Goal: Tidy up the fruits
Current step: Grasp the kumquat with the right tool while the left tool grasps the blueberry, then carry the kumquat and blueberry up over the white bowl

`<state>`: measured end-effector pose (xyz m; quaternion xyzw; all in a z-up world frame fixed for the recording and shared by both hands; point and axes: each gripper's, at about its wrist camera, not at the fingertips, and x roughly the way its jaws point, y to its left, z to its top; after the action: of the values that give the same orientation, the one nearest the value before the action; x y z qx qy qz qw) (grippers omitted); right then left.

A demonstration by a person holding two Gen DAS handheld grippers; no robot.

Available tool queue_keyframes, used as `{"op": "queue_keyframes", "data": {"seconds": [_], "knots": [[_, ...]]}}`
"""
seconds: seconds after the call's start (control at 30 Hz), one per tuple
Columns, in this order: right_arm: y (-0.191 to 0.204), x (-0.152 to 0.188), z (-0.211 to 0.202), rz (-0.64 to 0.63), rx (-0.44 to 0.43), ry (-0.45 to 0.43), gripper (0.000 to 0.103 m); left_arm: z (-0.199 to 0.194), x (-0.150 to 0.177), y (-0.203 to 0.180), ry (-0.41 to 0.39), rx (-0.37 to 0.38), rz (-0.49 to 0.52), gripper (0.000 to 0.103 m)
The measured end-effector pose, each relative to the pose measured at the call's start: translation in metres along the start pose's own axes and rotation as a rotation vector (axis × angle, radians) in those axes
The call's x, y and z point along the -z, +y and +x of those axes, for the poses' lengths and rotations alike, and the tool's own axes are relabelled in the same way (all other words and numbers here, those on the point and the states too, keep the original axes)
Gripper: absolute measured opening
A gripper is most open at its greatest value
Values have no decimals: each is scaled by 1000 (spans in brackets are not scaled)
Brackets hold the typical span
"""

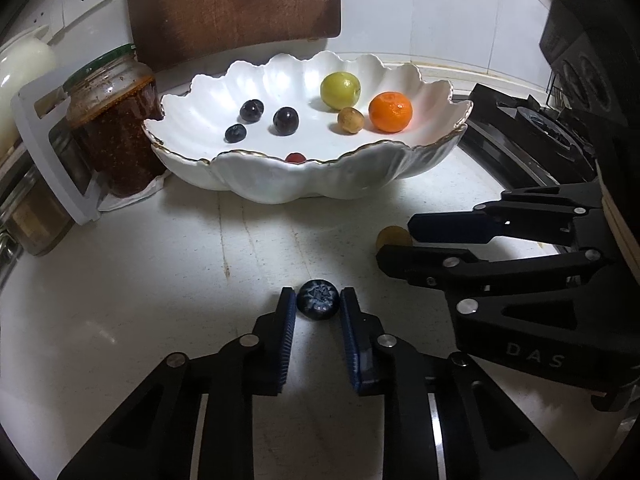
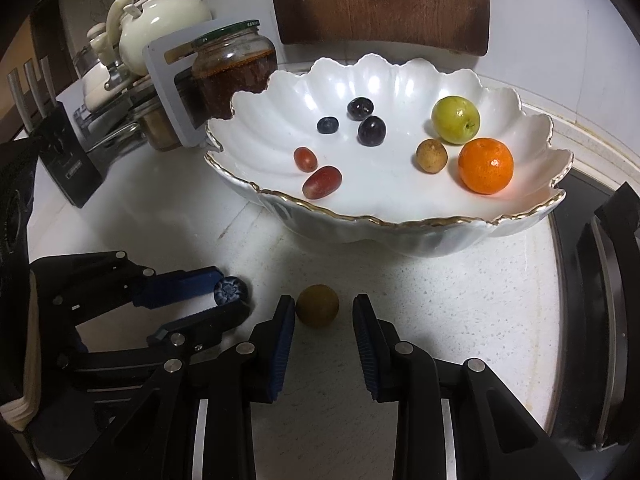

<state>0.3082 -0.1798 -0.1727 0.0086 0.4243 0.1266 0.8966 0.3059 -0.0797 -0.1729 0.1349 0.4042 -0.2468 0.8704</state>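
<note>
A white scalloped bowl (image 1: pixel 240 184) (image 2: pixel 400 236) with a gold rim stands at the back of the counter. It holds an orange (image 2: pixel 485 165), a green fruit (image 2: pixel 455 119), a brown longan (image 2: pixel 431 156), dark grapes (image 2: pixel 371 131), a blueberry (image 2: pixel 327 125) and two red grapes (image 2: pixel 322 182). My left gripper (image 1: pixel 318 304) (image 2: pixel 229 292) is shut on a blueberry (image 1: pixel 318 299) (image 2: pixel 230 290) at the counter surface. My right gripper (image 2: pixel 322 308) (image 1: pixel 394 238) is open, its fingers on either side of a brown longan (image 2: pixel 317 305) (image 1: pixel 390 235) on the counter.
A jar of red paste (image 1: pixel 116 128) (image 2: pixel 236 68) and a white rack stand left of the bowl. A wooden cutting board (image 1: pixel 232 4) leans on the wall behind. A gas stove (image 1: pixel 532 136) (image 2: pixel 600 320) lies at the right. A teapot (image 2: pixel 160 28) and a knife block (image 2: pixel 60 152) stand far left.
</note>
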Motion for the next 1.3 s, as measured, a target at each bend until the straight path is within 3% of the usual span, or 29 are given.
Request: {"op": "queue_keyframes", "data": {"seconds": [0.03, 0.57, 1.3], "knots": [[0, 0, 1, 0, -3, 3, 24, 0, 0, 0, 0, 1, -4, 23], [1, 4, -14, 1, -8, -28, 24, -21, -2, 7, -21, -28, -131, 23], [1, 4, -97, 0, 29, -191, 24, -96, -21, -17, -159, -48, -184, 23]]}}
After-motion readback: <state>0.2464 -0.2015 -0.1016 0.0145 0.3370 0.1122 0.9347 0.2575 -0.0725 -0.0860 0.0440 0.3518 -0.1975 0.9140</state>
